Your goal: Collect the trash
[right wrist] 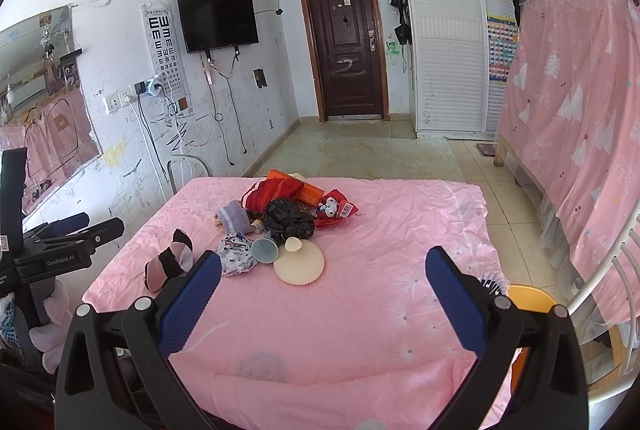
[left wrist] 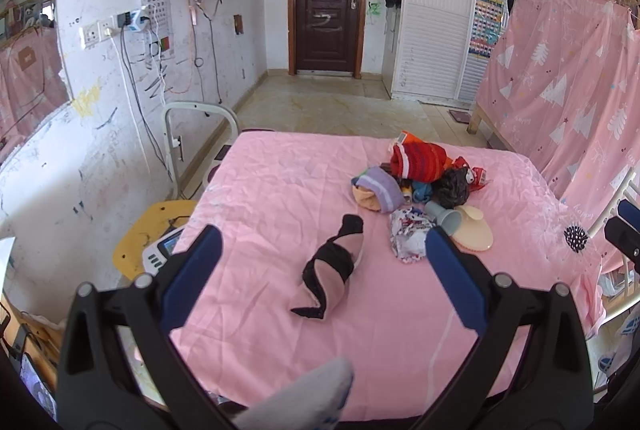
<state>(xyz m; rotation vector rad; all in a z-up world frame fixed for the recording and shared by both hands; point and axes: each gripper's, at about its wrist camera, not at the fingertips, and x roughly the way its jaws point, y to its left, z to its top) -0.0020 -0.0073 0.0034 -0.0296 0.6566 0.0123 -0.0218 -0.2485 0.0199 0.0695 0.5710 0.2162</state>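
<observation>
A pile of litter and clothes lies on the pink bed sheet (left wrist: 280,189): a black plastic bag (left wrist: 454,185), a red snack wrapper (left wrist: 476,173), a crumpled white printed wrapper (left wrist: 408,234), a grey cup (left wrist: 444,220) and a cream disc (left wrist: 474,236). Mixed in are a red knit cloth (left wrist: 420,159) and a purple sock (left wrist: 380,189). A black-and-pink sock (left wrist: 332,266) lies apart, nearer me. My left gripper (left wrist: 323,232) hangs open above that sock, empty. My right gripper (right wrist: 324,254) is open too, short of the cream disc (right wrist: 298,264) and the black bag (right wrist: 290,220).
A grey sock (left wrist: 304,402) lies at the bed's near edge. A yellow stool (left wrist: 152,226) carrying a white device and a metal chair frame (left wrist: 200,129) stand left of the bed. Pink curtains (left wrist: 560,89) hang on the right. Beyond the bed, tiled floor (left wrist: 328,101) leads to a door.
</observation>
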